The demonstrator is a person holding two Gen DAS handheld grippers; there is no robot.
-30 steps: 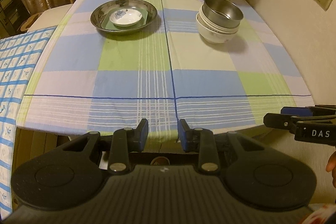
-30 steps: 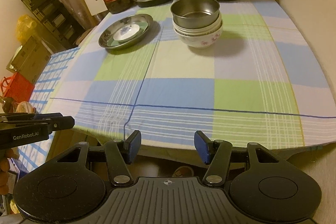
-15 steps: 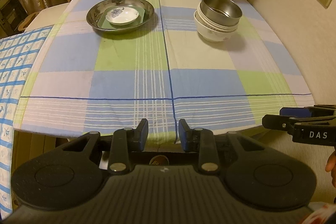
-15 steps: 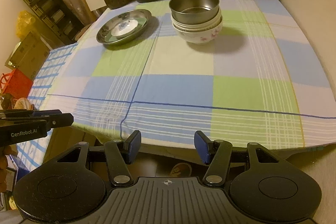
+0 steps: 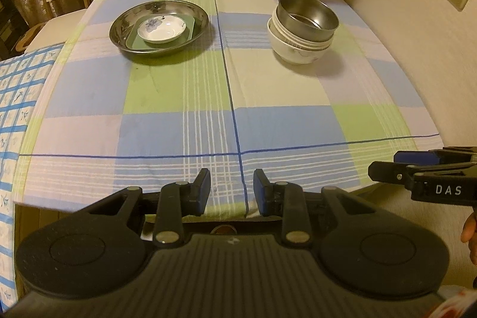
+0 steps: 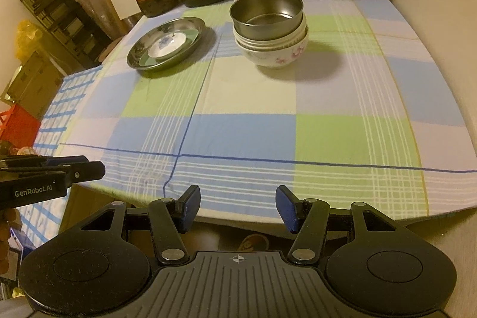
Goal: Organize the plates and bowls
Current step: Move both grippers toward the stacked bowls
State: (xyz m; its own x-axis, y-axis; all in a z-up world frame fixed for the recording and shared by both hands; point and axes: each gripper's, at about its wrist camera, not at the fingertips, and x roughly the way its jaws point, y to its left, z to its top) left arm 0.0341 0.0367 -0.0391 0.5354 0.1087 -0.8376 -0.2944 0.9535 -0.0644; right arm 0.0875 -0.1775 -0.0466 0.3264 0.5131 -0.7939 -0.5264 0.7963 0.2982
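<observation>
Steel and china sit sorted already: a metal bowl (image 6: pixel 266 13) nested on the white bowls (image 6: pixel 275 51), and just left of that stack a steel plate (image 5: pixel 159 27) bearing a green dish and saucer (image 5: pixel 161 28). Sorting looks finished or paused. Left gripper (image 5: pixel 232 190) and right gripper (image 6: pixel 237 206) hang empty, jaws apart, well short of the stack, over the tablecloth (image 5: pixel 286 91) edge. Any next move needs a long reach forward.

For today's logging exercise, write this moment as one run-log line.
left gripper: open, empty | right gripper: open, empty | metal plate: holds green dish, saucer | bowl stack: metal bowl on top | both grippers at near table edge
</observation>
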